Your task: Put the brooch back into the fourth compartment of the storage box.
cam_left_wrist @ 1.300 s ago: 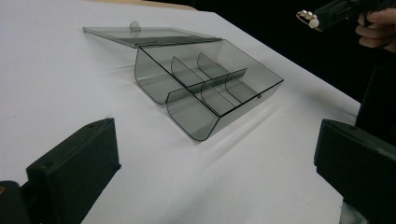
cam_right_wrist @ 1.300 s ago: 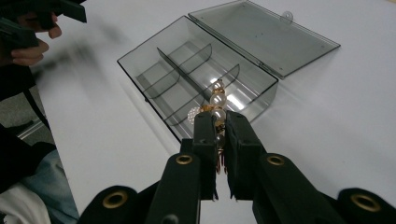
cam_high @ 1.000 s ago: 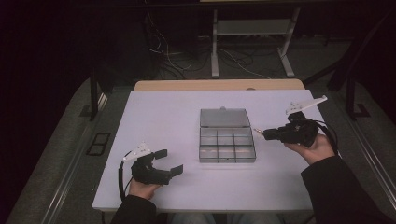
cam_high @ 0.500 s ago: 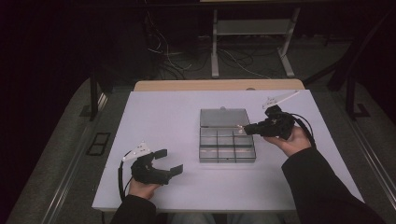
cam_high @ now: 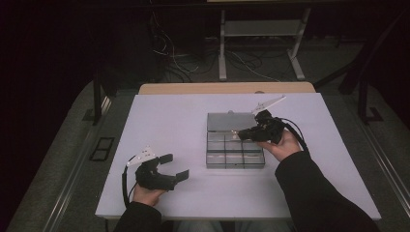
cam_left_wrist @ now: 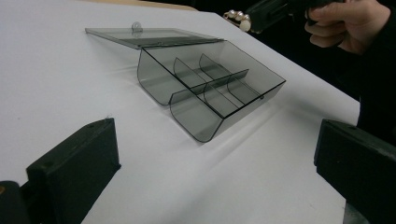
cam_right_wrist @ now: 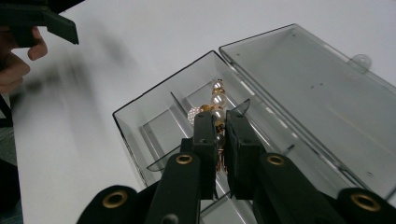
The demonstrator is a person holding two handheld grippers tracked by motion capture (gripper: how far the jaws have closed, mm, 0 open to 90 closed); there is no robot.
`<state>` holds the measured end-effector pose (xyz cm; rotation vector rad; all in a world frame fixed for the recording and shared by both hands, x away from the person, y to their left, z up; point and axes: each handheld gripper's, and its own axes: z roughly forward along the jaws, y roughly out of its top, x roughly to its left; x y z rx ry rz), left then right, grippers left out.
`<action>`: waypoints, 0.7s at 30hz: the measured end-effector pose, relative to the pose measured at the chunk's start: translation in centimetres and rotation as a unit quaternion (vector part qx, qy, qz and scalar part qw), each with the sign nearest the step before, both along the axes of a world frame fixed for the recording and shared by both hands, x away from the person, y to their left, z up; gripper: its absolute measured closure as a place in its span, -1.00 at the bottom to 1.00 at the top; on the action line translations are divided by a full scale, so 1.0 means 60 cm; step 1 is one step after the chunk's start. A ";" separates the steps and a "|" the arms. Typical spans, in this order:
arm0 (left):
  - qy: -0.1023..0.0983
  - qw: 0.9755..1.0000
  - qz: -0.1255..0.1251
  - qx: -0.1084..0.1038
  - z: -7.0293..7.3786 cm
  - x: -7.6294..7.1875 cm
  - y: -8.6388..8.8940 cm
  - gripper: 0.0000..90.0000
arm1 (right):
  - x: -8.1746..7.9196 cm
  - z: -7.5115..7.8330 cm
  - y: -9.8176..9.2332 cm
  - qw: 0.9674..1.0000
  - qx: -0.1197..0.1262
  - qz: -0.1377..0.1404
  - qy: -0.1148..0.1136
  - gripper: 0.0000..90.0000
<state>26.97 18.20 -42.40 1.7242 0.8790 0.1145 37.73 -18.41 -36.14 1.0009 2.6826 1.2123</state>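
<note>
I am holding a pearl earring clamped in the right gripper over the open organizer box; left gripper is resting near-left, fingers apart. Releasing off-centre risks straddling a divider.

A white table stood on dark floor. Beyond the table's far edge lay tangled cables and a white metal frame; black floor plates lay left of it.
</note>
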 end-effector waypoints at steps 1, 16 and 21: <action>0.000 1.000 0.000 0.000 0.000 0.000 0.000 -1.00 | 0.001 -0.003 0.004 1.000 -0.001 0.001 0.000 0.84; -0.001 1.000 0.001 0.001 0.000 0.001 0.001 -1.00 | 0.010 -0.041 0.050 1.000 -0.006 0.021 0.018 0.84; 0.000 1.000 0.000 0.002 0.000 0.002 0.001 -1.00 | 0.016 -0.051 0.063 0.999 -0.007 0.024 0.021 0.84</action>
